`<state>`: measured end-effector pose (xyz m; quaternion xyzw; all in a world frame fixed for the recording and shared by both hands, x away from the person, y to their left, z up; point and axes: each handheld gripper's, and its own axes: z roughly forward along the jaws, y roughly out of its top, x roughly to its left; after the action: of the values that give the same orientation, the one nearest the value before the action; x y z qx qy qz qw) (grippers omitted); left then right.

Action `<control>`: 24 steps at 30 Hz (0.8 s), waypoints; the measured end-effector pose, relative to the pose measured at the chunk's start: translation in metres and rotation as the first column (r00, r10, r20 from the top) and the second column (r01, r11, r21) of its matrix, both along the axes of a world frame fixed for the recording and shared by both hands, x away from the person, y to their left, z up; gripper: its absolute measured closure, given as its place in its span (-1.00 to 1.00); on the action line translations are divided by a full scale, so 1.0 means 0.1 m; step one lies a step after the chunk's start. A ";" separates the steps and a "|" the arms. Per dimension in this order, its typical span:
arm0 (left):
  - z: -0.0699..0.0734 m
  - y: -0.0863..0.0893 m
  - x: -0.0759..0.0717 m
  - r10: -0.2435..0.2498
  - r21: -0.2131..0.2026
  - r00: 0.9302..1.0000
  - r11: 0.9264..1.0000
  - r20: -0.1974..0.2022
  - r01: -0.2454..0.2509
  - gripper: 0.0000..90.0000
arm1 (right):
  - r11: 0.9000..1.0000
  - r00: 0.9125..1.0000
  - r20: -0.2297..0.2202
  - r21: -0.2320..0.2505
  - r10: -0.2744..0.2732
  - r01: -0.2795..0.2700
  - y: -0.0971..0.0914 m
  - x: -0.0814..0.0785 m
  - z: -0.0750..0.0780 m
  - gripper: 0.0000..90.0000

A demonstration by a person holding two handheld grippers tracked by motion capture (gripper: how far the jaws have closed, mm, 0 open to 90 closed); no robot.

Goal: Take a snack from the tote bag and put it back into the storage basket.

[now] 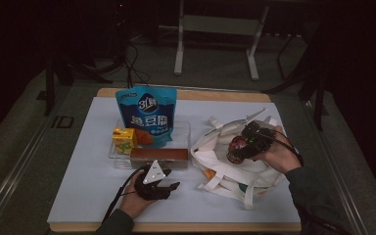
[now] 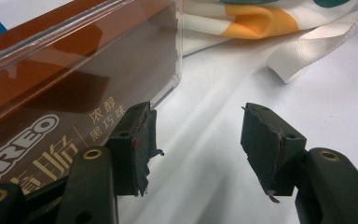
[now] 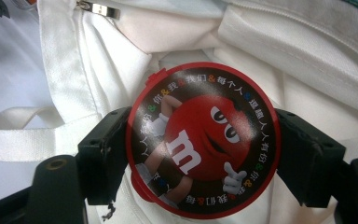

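My right gripper [image 1: 245,142] is shut on a round M&M's tub [image 1: 236,148], held over the white cloth bag [image 1: 225,169] at the right. In the right gripper view the tub's red lid [image 3: 203,140] sits between both jaws, with the bag's white fabric [image 3: 168,32] behind it. My left gripper [image 1: 169,186] rests low near the front of the table, open, nothing between its fingers. In the left gripper view a brown Oreo box [image 2: 65,93] lies just beyond the left jaw, apart from the pads.
A clear tray [image 1: 183,129] at the centre holds a blue snack pouch [image 1: 147,115], a yellow drink carton [image 1: 125,139] and the brown Oreo box [image 1: 159,156]. The bag's straps [image 1: 247,198] trail toward the front edge of the white mat [image 1: 83,186].
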<state>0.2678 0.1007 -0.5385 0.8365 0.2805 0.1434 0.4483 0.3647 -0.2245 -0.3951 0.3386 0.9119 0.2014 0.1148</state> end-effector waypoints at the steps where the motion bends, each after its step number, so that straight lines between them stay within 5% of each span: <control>1: 0.00 0.00 0.00 0.000 0.000 1.000 1.000 0.000 0.000 -0.03 | 1.000 1.000 0.001 0.000 0.004 -0.004 0.01 0.00 0.00 -0.43; 24: 0.00 0.00 0.00 -0.001 0.000 1.000 1.000 0.000 0.001 -0.03 | 0.999 0.999 0.009 0.011 0.038 -0.038 0.17 -0.02 0.07 -0.43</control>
<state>0.2678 0.1008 -0.5385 0.8366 0.2801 0.1432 0.4484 0.3629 -0.2072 -0.3877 0.3210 0.9165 0.2101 0.1132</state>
